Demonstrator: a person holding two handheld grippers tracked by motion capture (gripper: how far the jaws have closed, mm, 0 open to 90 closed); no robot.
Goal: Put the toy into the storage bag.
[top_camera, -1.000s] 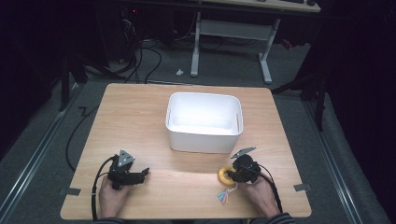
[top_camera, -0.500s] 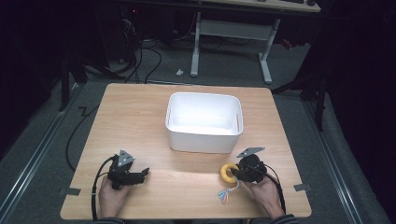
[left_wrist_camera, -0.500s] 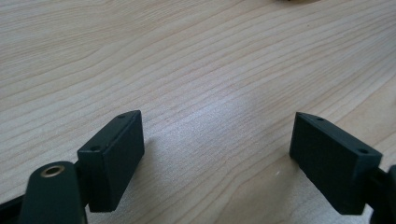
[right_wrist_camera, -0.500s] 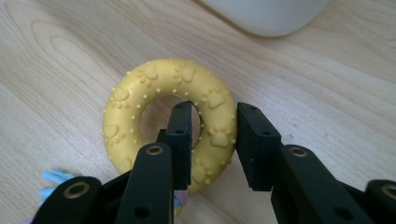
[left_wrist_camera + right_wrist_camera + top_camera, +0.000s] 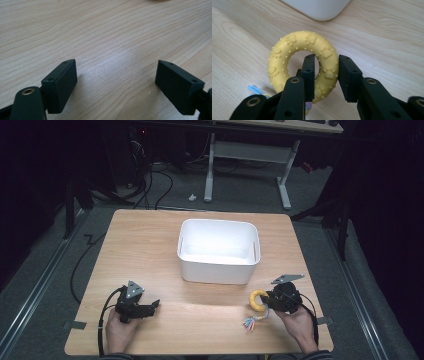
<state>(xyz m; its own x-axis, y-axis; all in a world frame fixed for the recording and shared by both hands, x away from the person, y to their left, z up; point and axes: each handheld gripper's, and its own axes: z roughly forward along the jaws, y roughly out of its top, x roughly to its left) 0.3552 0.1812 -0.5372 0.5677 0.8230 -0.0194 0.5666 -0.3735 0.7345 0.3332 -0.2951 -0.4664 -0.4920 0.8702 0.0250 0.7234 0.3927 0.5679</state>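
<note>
From the high view, a pale wood-grain counter carries a white, round-cornered plastic bin at its middle. The left gripper lies near the front left edge. At front right, the right gripper meets a yellow rubber ring toy with pastel rope tassels.

In the left gripper view, matte black jaws stand wide apart over bare grain.

In the right gripper view, the jaws clamp the ring's wall, which is studded with bumps and embossed paw prints; no writing is legible.

left gripper jaws apart, right gripper jaws clamped
</note>
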